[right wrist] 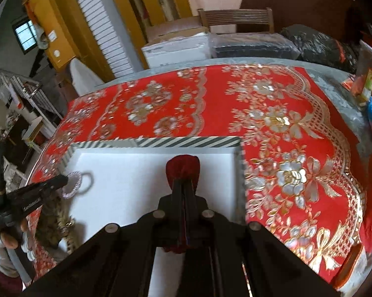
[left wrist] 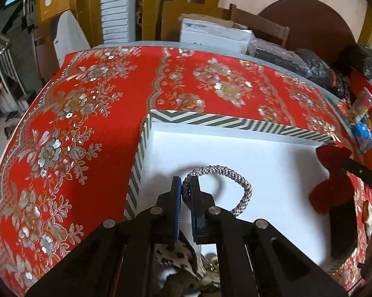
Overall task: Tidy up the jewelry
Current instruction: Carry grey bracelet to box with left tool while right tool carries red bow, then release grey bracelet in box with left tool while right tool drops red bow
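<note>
A white tray with a striped chevron rim (left wrist: 225, 121) lies on the red floral tablecloth; it also shows in the right wrist view (right wrist: 186, 141). My left gripper (left wrist: 186, 185) is shut on a silver beaded bracelet (left wrist: 235, 173) and holds it over the tray's left part; the bracelet also shows in the right wrist view (right wrist: 73, 184). My right gripper (right wrist: 183, 182) is shut on a dark red velvet bow (right wrist: 183, 165), held over the tray's middle. The bow (left wrist: 334, 175) and the right gripper's fingers (left wrist: 359, 172) show at the right in the left wrist view.
A leopard-print cloth item with gold pieces (right wrist: 59, 220) lies at the tray's near left corner. Boxes and dark bags (left wrist: 285, 57) stand at the table's far edge. Colourful small packages (left wrist: 364, 116) sit at the far right.
</note>
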